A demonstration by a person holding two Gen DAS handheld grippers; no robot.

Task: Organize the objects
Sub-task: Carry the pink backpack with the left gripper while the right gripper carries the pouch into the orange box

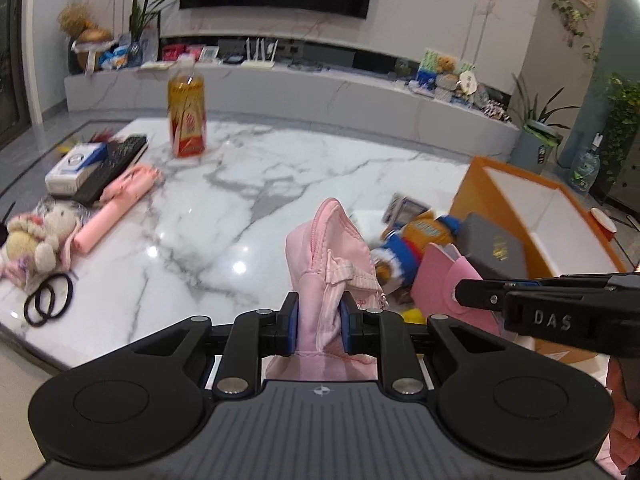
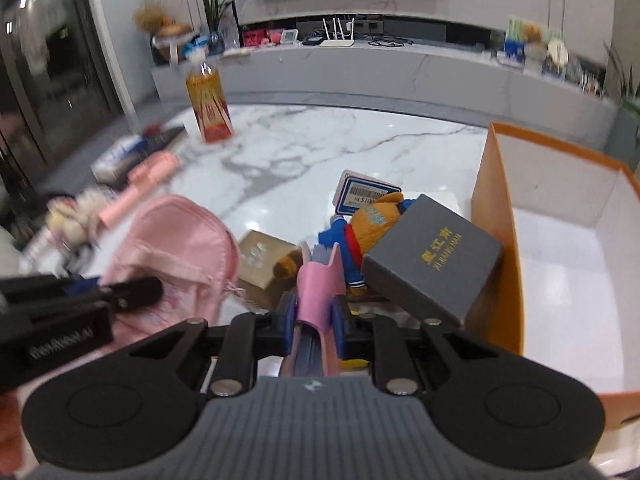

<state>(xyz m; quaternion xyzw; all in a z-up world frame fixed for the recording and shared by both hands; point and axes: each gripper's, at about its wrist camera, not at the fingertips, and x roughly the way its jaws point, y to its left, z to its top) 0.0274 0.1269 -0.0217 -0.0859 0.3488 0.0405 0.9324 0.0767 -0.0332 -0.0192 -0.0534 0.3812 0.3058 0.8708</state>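
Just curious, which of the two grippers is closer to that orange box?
Right. The right gripper, shut on a pink notebook, is beside the orange box; the left gripper, clamping a pink pouch, is farther away.

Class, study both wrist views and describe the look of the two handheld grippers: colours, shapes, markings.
Both are black. The left gripper and right gripper each have blue pads on the jaws, silver rivets, two round discs flanking a ribbed grey plate with a small white emblem. Side-on, the right gripper's body shows raised "DAS" lettering.

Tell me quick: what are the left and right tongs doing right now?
Left tongs: closed on the pink pouch.
Right tongs: closed on the pink wallet.
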